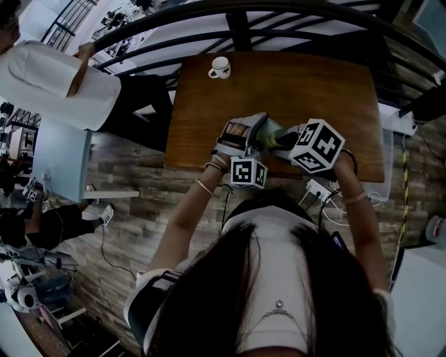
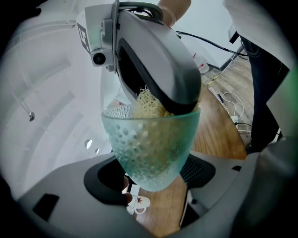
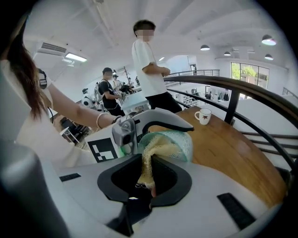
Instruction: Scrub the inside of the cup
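Gripping a frosted green cup [image 2: 151, 148] by its lower body, the left tongs [image 2: 150, 179] are clenched on it above the wooden worktop [image 1: 327, 90]. The right tongs [image 3: 145, 179] are closed on a yellow mesh scrubber [image 3: 156, 151], which reaches into the cup's mouth. A white mug [image 1: 220, 67] stands well apart at the far edge. A bystander [image 1: 49, 80] stands left of the worktop. A dark railing [image 1: 279, 10] runs behind it.

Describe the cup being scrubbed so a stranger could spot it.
Find the brown wooden table. Over its near edge, the left gripper holds a frosted green cup with a yellow scrubber inside. Unlike the white mug at the far edge, it's translucent, dimpled.
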{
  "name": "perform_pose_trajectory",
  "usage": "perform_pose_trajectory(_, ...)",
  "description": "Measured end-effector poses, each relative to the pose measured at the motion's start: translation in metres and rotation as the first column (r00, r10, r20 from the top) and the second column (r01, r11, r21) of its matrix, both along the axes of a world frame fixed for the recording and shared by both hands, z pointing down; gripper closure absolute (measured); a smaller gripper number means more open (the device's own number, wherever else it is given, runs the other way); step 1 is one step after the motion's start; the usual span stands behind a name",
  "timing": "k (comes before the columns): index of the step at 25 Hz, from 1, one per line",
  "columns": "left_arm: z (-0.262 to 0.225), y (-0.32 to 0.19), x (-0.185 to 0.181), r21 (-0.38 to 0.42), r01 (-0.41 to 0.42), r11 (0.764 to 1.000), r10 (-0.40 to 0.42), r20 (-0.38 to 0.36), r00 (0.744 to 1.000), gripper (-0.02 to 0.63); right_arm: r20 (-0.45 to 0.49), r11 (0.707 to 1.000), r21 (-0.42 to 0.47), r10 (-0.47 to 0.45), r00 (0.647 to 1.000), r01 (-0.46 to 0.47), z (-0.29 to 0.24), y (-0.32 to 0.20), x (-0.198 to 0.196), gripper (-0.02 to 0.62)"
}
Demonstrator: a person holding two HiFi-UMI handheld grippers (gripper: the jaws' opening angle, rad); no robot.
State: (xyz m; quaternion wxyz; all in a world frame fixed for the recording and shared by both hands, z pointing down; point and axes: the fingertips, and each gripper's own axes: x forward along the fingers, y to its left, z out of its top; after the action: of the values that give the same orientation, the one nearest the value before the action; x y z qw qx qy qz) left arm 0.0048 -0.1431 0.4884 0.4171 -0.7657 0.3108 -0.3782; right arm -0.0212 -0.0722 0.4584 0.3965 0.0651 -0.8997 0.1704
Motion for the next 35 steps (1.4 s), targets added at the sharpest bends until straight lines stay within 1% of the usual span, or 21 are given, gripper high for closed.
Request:
perform_pose_trajectory(4,0.003,0.001,-0.002,0.004,-0.006,1.000,0.006,-0.003,1.000,0.256,-0.054,0.998,0.054,-0.024,0.998,0.027,0.001,0.001,-0.002,0.515)
perform_pose_trajectory(10,0.002,0.000,-0.005,0.005,0.003,1.000,-0.003,0.002,1.000,0.256,-0.103,0.994,0.102,-0.031,0.994,0.042,0.002,-0.002,-0.001,0.515)
perform_pose_trajectory(13,0.000,0.000,-0.004,0.006,0.011,1.000,-0.011,0.005,1.000,0.256,-0.106,0.993,0.114,-0.023,0.994,0.035,0.003,-0.002,0.002,0.515)
perform_pose_trajectory(15,0.000,0.000,-0.003,0.002,0.022,1.000,-0.022,0.000,1.000,0.256,-0.096,0.993,0.118,-0.004,0.995,0.015,0.003,-0.002,0.005,0.515)
perform_pose_trajectory(20,0.002,-0.007,-0.003,-0.062,0.066,0.996,-0.070,-0.065,0.995,0.256,-0.046,0.992,0.107,0.071,0.996,-0.066,-0.002,-0.014,0.009,0.515)
perform_pose_trajectory(26,0.009,-0.013,-0.003,-0.120,0.098,0.988,-0.111,-0.110,0.988,0.256,-0.012,0.986,0.104,0.133,0.991,-0.131,-0.002,-0.024,0.014,0.515)
perform_pose_trajectory(30,0.015,-0.014,0.000,-0.183,0.123,0.975,-0.151,-0.150,0.977,0.256,0.006,0.980,0.103,0.172,0.985,-0.172,-0.004,-0.026,0.019,0.515)
perform_pose_trajectory(35,0.019,-0.019,-0.001,-0.245,0.155,0.957,-0.200,-0.170,0.965,0.256,0.016,0.973,0.103,0.204,0.979,-0.205,-0.007,-0.033,0.022,0.515)
